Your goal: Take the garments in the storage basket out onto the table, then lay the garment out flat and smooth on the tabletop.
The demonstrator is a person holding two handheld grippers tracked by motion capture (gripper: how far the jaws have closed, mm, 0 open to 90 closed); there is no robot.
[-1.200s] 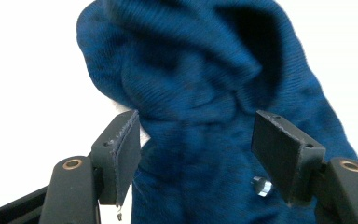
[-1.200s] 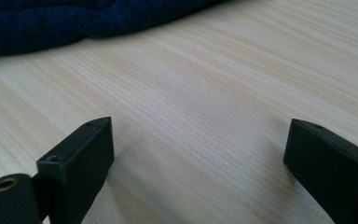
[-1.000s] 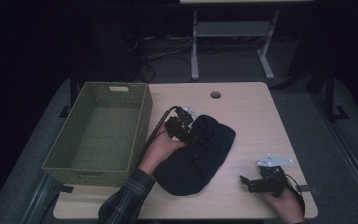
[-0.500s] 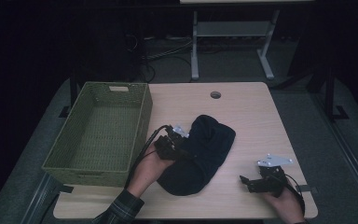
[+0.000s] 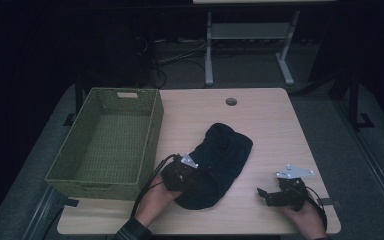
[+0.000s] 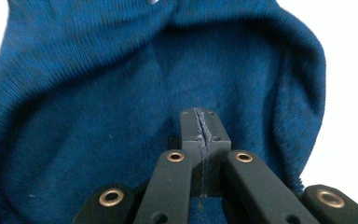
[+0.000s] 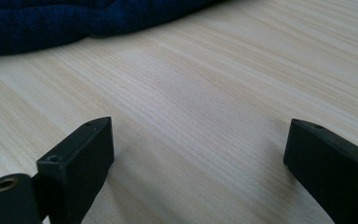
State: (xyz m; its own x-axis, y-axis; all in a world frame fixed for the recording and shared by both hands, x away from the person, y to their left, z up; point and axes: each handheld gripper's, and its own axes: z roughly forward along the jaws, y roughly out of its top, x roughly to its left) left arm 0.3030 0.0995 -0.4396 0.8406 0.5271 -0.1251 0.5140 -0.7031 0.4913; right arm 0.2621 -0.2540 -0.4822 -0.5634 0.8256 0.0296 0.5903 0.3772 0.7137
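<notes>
Blue knit garment (image 5: 220,165) lies just right of the wicker basket (image 5: 105,145), long axis slanting away from it. Left gripper (image 6: 200,135), clamped shut on the fabric's near edge, sits basket-side. Right gripper (image 7: 198,149) rests open on the table (image 7: 205,88), beyond the garment.

The left gripper (image 5: 196,176) now sits nearer and lower, at the near left edge of the blue knit (image 5: 220,162) instead of its far end. Its jaws have closed, meeting against the fabric's surface.
</notes>
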